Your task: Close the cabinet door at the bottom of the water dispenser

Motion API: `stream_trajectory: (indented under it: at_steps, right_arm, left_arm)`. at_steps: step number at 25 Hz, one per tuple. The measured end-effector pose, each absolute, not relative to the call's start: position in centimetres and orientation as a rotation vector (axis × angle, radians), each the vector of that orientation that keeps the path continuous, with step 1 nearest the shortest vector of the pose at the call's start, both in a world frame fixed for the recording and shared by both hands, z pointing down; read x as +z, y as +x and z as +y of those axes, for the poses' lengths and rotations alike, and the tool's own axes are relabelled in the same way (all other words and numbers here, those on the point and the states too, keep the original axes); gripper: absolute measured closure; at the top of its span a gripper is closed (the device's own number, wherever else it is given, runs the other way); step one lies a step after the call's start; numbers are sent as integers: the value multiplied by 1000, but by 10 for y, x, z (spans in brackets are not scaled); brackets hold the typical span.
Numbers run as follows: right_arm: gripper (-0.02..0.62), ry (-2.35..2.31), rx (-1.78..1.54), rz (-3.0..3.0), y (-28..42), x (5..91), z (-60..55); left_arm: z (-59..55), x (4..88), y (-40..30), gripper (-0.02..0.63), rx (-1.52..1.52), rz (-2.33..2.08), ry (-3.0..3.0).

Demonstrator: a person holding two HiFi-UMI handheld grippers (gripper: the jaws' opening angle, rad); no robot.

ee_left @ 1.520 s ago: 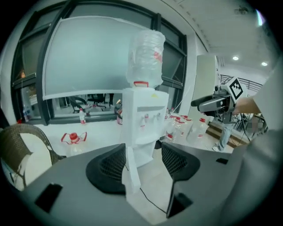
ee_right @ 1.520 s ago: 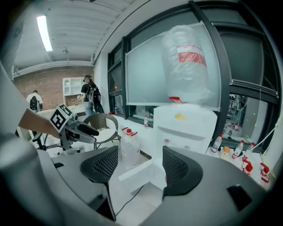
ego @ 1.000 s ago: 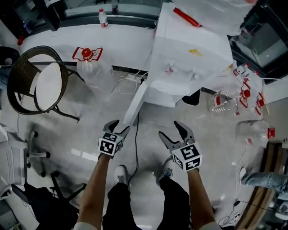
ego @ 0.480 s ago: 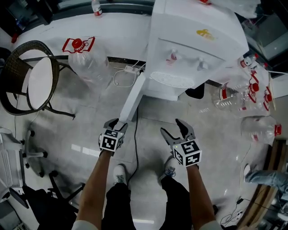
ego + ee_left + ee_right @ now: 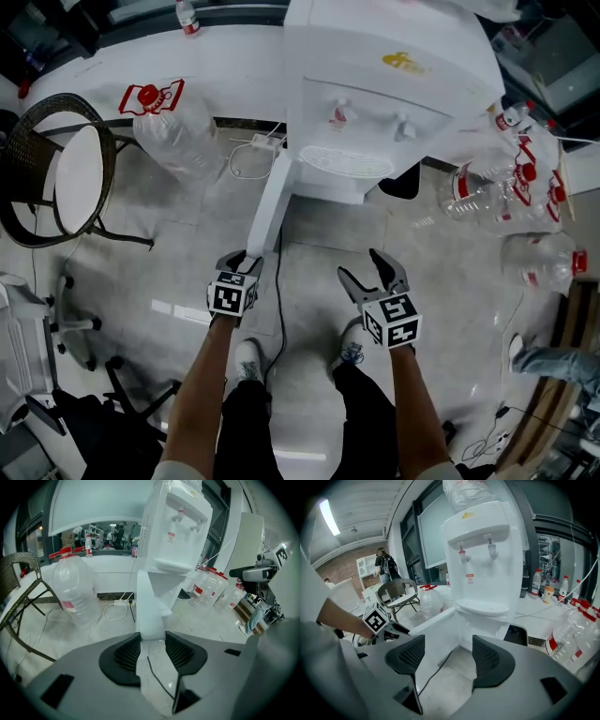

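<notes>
The white water dispenser [image 5: 384, 84] stands ahead, its bottom cabinet door [image 5: 270, 211] swung wide open toward me. My left gripper [image 5: 242, 259] is at the door's free edge. In the left gripper view the door [image 5: 149, 611] sits between the jaws of the left gripper [image 5: 151, 639], which are closing, with the pads very near its two faces. My right gripper [image 5: 367, 264] hovers open over the floor to the right of the door, holding nothing. In the right gripper view the right gripper [image 5: 449, 656] faces the dispenser [image 5: 487, 559] and the door's inner face [image 5: 436, 634].
A large clear water bottle [image 5: 173, 127] lies left of the dispenser, beside a wicker chair [image 5: 61, 173]. A power strip with white cord [image 5: 255, 145] and a black cable [image 5: 278, 309] lie on the floor. Several empty bottles [image 5: 511, 187] lie at the right, near a person's leg [image 5: 553, 361].
Both grippers have come down toward the floor. The left gripper's jaws have narrowed around the door's free edge. The right gripper stays open.
</notes>
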State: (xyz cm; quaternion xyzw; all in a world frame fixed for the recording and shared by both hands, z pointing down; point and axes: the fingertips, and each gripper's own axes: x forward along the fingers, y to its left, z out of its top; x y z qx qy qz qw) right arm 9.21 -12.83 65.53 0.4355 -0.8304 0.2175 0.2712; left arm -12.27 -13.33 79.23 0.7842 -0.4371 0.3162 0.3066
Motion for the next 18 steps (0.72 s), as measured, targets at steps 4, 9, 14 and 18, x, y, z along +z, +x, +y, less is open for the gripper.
stream_trajectory:
  at_steps: [4,9,14,18]
  right_arm:
    - [273,1189,602,-2220,112,655,-125]
    - [273,1194,610,-2208,135,653,-120]
    - [273,1196,627,-2202,155,648,-109]
    - [273,1180,608,-2184,173,651,-100]
  left_arm:
    - [-127,789,-103,425,831,-1128,2061]
    - [-119,789,-74,422,817,-1097,2052]
    - [-109,784,-31,420,847,-1010,2101]
    - [-113,789,-3,442,880,-1011,2114]
